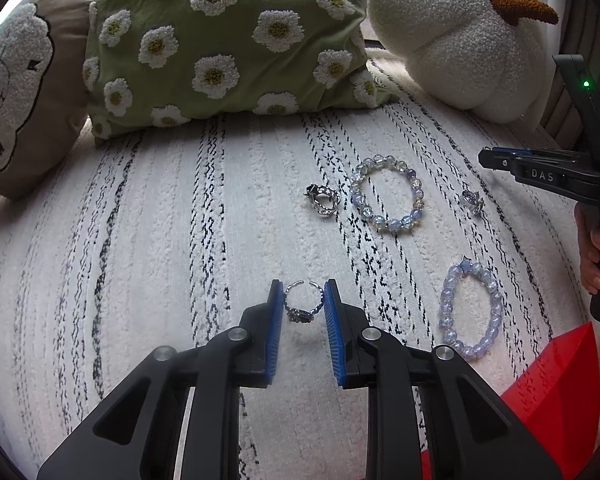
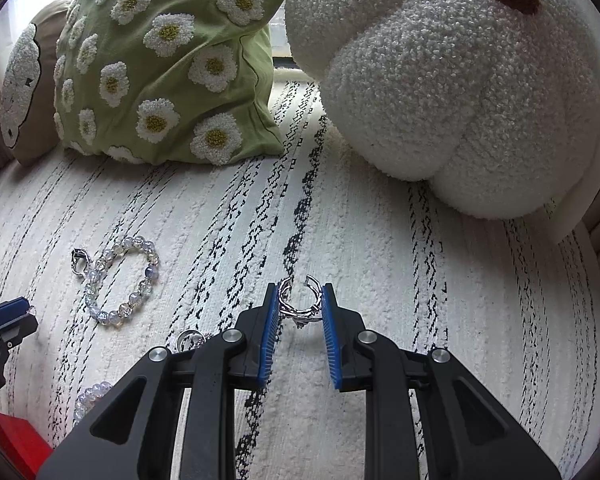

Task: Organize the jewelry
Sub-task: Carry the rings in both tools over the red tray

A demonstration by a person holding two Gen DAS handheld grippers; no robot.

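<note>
My left gripper (image 1: 303, 300) is shut on a silver open ring (image 1: 303, 305) with a dark stone, just above the white rug. My right gripper (image 2: 300, 300) is shut on another silver open ring (image 2: 300, 300); it shows at the right edge of the left wrist view (image 1: 496, 160). On the rug lie a clear-and-blue bead bracelet (image 1: 388, 194) (image 2: 120, 280), a chunky silver ring (image 1: 322, 200) (image 2: 79, 261), a small silver ring (image 1: 473, 200) (image 2: 190, 338), and a pale blue bead bracelet with a star (image 1: 470, 308) (image 2: 88, 398).
A red box (image 1: 556, 392) (image 2: 12, 444) sits at the near corner. A green daisy cushion (image 1: 228, 40) (image 2: 172, 64), a white pumpkin cushion (image 1: 452, 36) (image 2: 460, 80) and a brown bear cushion (image 1: 16, 88) line the back.
</note>
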